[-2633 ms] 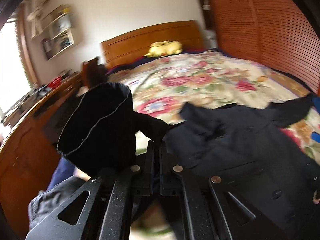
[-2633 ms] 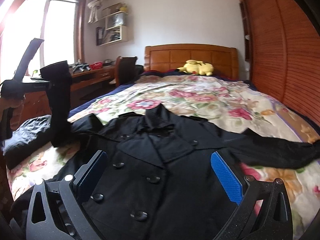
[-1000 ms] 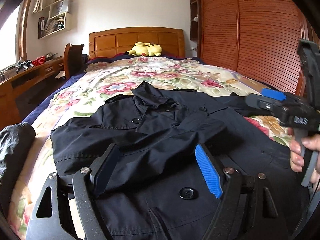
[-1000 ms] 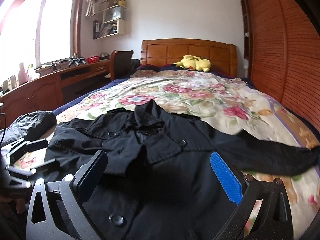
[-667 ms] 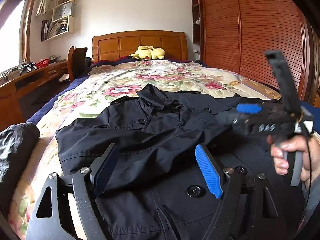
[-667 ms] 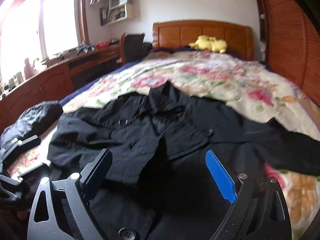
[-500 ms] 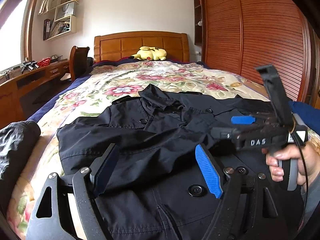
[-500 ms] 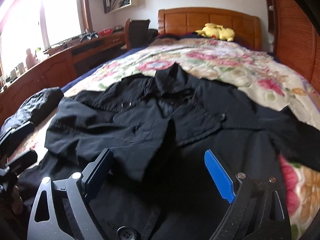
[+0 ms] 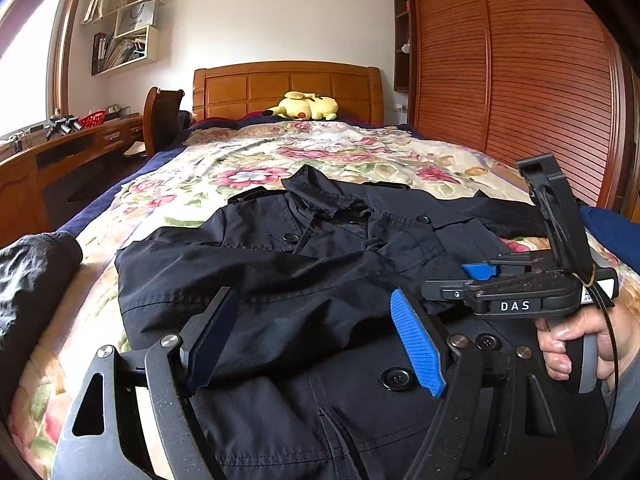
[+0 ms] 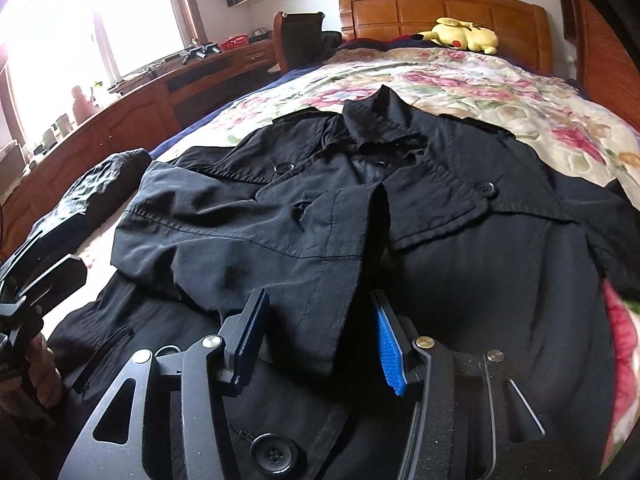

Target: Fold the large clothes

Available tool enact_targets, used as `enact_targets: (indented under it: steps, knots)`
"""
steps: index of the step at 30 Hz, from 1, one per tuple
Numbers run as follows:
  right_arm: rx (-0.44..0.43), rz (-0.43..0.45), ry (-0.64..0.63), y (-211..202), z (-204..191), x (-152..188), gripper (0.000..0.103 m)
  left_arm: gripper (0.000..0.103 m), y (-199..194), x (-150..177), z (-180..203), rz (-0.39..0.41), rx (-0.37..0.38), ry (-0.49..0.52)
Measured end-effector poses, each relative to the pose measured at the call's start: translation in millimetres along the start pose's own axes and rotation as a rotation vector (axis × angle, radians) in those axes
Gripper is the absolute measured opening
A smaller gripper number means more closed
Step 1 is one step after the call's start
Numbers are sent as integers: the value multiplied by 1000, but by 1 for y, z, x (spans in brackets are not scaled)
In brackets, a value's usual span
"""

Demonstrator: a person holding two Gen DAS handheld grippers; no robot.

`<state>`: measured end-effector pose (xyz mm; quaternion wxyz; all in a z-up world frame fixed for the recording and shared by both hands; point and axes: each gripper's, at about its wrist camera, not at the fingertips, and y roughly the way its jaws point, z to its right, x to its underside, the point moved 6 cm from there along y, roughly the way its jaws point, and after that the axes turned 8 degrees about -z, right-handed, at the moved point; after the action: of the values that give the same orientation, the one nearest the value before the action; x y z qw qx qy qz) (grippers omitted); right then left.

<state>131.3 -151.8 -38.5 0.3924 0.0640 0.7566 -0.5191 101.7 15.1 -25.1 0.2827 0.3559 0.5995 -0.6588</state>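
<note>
right claw (image 10: 316,336) closing around the folded sleeve cuff (image 10: 320,280) of the black coat (image 10: 480,260), lower middle; might grab extra layers. left claw (image 9: 316,344) wide open, empty.

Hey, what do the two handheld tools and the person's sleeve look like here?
Both tools are black metal with silver rivets and ribbed blue pads. The right one's body reads "DAS", has a grey trigger and a black cable. The sleeve is blue.
</note>
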Motion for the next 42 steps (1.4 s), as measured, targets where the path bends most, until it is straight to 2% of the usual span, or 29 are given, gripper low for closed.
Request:
enact_targets:
  steps: [3, 6, 7, 8, 11, 14, 16, 23, 34, 42]
  knots:
    - [-2, 2, -4, 1, -2, 2, 48, 80, 0, 0, -1, 0, -1, 0]
    - [9, 11, -11, -2, -5, 2, 29, 80, 1, 0, 0, 0, -2, 3]
    - [14, 19, -12, -5, -5, 2, 18, 80, 1, 0, -1, 0, -3, 5]
    - [21, 34, -13, -8, -5, 2, 12, 80, 1, 0, -1, 1, -3, 6]
    - [29, 97, -13, -21, -6, 2, 7, 80, 1, 0, -2, 2, -4, 8]
    - [-6, 183, 14, -42, -4, 2, 6, 80, 1, 1, -2, 0, -4, 7]
    - [9, 229, 36, -55, 1, 3, 6, 80, 1, 2, -1, -2, -5, 9]
    - [172, 318, 56, -93, 21, 20, 5, 80, 2, 1, -2, -4, -2, 1]
    - [430, 337, 182, -122, 65, 53, 5, 80, 5, 1, 2, -7, -11, 9]
    - [478, 284, 235, -126, 72, 54, 5, 80, 8, 2, -2, -25, 11, -9]
